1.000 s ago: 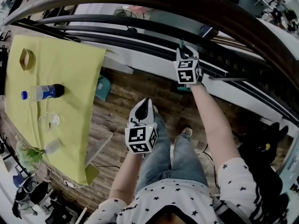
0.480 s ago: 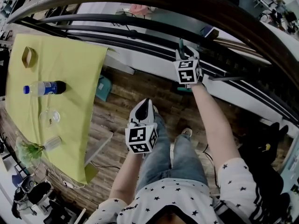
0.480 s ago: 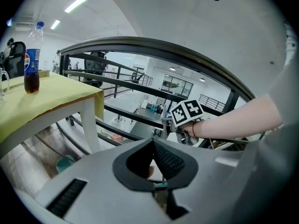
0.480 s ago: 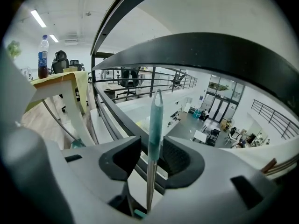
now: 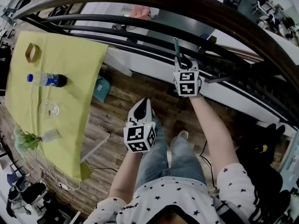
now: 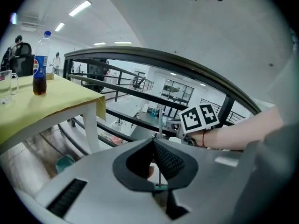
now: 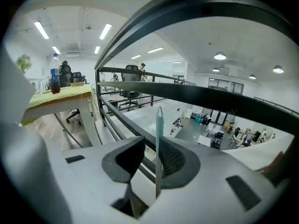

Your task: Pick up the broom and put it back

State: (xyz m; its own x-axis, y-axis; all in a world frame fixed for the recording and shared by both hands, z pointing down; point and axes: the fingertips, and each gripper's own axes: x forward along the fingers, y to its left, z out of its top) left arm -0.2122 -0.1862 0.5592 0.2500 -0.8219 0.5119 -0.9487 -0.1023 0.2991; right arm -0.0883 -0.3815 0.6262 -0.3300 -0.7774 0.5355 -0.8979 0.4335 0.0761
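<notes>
2 grippers are out over the wooden floor [image 5: 121, 99], 1 in each of the person's hands. In the head view the right gripper [image 7: 152, 140] is up at the dark railing [image 5: 140, 26], at about 1 o'clock from the left gripper [image 6: 153, 140].

The broom [image 5: 178, 52] stands nearly upright between the right jaws. Its thin handle runs out past them toward 12 o'clock and ends in front of the railing bars. Those jaws have just been closing with the handle between them, but they are not pinching it. In the right gripper view the handle lies along the ribbed pad on the 3 o'clock side, and a gap shows between it and the pad at 9 o'clock. In the head view the broom's lower part is hidden under the gripper and forearm.

The left jaws are pressed together at their tips with nothing in them. That gripper is low over the person's jeans and points toward the railing.

At 9 o'clock from the left gripper stands the bench [image 5: 74, 59] under a yellow cloth. On it, from 12 o'clock down to 6, are a roll of tape [image 5: 32, 53], an upright bottle [image 5: 46, 80], a clear glass [image 5: 49, 109] and a green sprig [image 5: 28, 141]. A teal container [image 5: 102, 88] sits on the floor just beside the bench's edge.
</notes>
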